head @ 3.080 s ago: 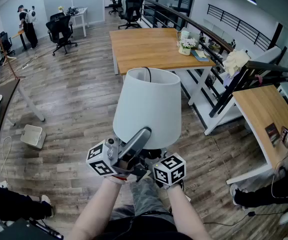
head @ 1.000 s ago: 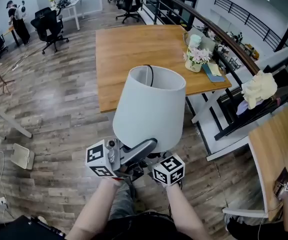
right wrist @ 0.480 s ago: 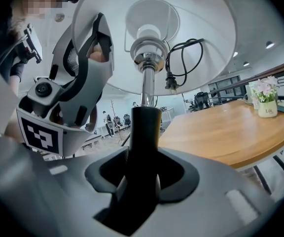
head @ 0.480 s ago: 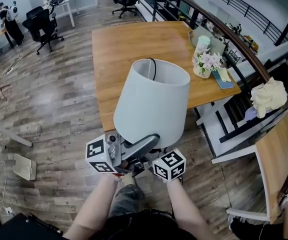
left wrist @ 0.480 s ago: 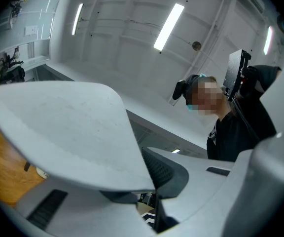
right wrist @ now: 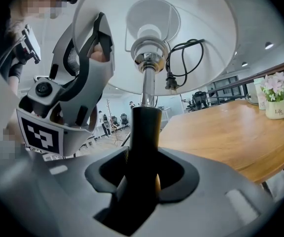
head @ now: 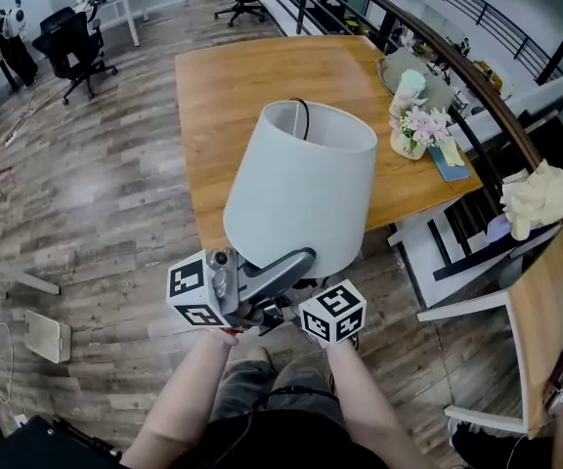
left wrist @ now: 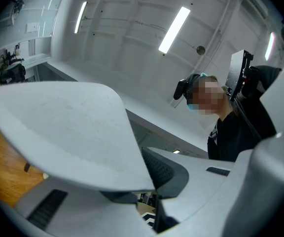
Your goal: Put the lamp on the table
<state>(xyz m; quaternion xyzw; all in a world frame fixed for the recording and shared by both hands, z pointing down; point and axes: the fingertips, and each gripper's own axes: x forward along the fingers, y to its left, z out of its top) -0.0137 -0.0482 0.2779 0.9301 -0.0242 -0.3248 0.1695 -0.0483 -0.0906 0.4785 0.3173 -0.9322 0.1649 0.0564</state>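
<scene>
The bench (head: pixel 262 86) is bare at its near edge, where the lamp (head: pixel 301 184) is held tilted in the air. The right gripper (right wrist: pixel 142 181) pinches the lamp's black stem, and the left gripper (left wrist: pixel 149 186) clamps the shade rim. The thin shade could buckle or slip. The base is hidden and might catch the bench's edge.

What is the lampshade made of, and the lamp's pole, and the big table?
Lampshade: probably fabric or stiff paper; pale grey, matt, no shine.
Pole: metal, with a mirror-like chrome shine; its lower sleeve is matt black, and whether that is plastic or painted metal cannot be told.
Table: wood or wood-look laminate; orange-brown grain lines and a smooth, low sheen.
</scene>
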